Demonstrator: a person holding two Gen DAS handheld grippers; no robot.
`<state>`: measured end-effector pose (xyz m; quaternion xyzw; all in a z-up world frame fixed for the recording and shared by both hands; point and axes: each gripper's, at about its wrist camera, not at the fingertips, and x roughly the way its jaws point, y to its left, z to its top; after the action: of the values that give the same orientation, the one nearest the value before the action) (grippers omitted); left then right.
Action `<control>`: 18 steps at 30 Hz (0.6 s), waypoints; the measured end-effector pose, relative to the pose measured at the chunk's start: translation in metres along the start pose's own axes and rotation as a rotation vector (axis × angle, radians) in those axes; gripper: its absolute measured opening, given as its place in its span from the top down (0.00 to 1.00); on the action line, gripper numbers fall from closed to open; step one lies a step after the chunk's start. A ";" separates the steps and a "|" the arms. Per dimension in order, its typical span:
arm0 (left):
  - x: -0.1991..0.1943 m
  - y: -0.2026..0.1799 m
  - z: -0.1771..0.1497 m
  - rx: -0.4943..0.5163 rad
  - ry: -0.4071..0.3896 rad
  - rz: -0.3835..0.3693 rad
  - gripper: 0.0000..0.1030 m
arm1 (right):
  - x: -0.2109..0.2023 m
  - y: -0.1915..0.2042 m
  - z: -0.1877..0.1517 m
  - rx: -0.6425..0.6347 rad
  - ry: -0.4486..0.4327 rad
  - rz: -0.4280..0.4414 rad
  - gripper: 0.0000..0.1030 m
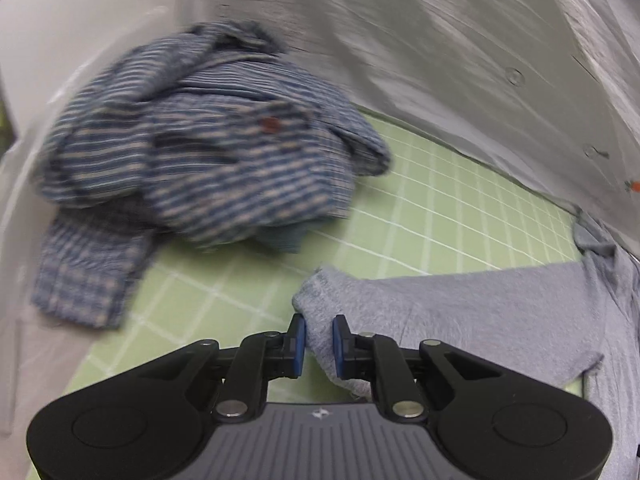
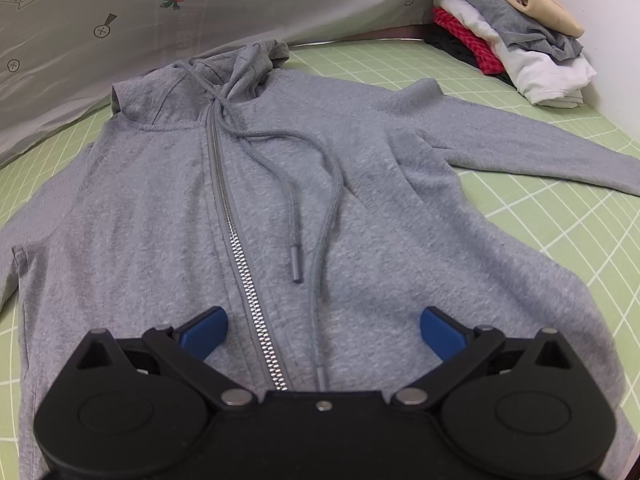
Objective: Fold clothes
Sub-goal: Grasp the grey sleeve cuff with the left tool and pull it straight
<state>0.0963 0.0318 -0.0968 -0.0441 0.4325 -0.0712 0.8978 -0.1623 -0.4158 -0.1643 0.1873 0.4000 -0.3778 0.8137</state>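
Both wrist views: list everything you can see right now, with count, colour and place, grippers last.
Hoodie: one, grey, zipped, spread flat on the mat, hood toward the sheet; its sleeve end sits between the left gripper's pads.
Drawstrings: two, grey, loose over the hoodie's chest.
Striped clothes: one crumpled pile, blue and white, at the mat's far left; blurred.
Folded clothes: one stack, beige, grey, white, red and dark, at the far right corner.
Mat: one, green with white grid, under everything.
Sheet: one, grey with carrot prints, behind the mat.
Left gripper: black, blue pads, closed on the sleeve end.
Right gripper: black, blue pads, open above the hoodie's front.
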 end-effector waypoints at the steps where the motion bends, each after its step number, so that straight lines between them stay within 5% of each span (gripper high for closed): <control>1: -0.005 0.009 -0.002 -0.016 -0.008 0.028 0.86 | 0.000 0.000 0.000 0.000 -0.001 0.000 0.00; 7: -0.031 0.063 -0.018 -0.131 -0.039 0.212 0.87 | 0.000 0.000 -0.001 0.001 -0.010 -0.001 0.00; 10: -0.045 0.075 -0.035 -0.095 -0.046 0.299 0.87 | 0.000 -0.001 -0.001 -0.002 -0.010 0.002 0.00; 13: -0.052 0.083 -0.055 -0.076 -0.015 0.322 0.87 | 0.000 -0.001 -0.001 -0.005 -0.016 0.004 0.00; 18: -0.052 0.096 -0.079 -0.183 0.038 0.329 0.82 | -0.001 -0.001 -0.003 -0.007 -0.022 0.005 0.00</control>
<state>0.0111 0.1335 -0.1188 -0.0528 0.4555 0.1151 0.8812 -0.1644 -0.4142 -0.1651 0.1814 0.3920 -0.3763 0.8197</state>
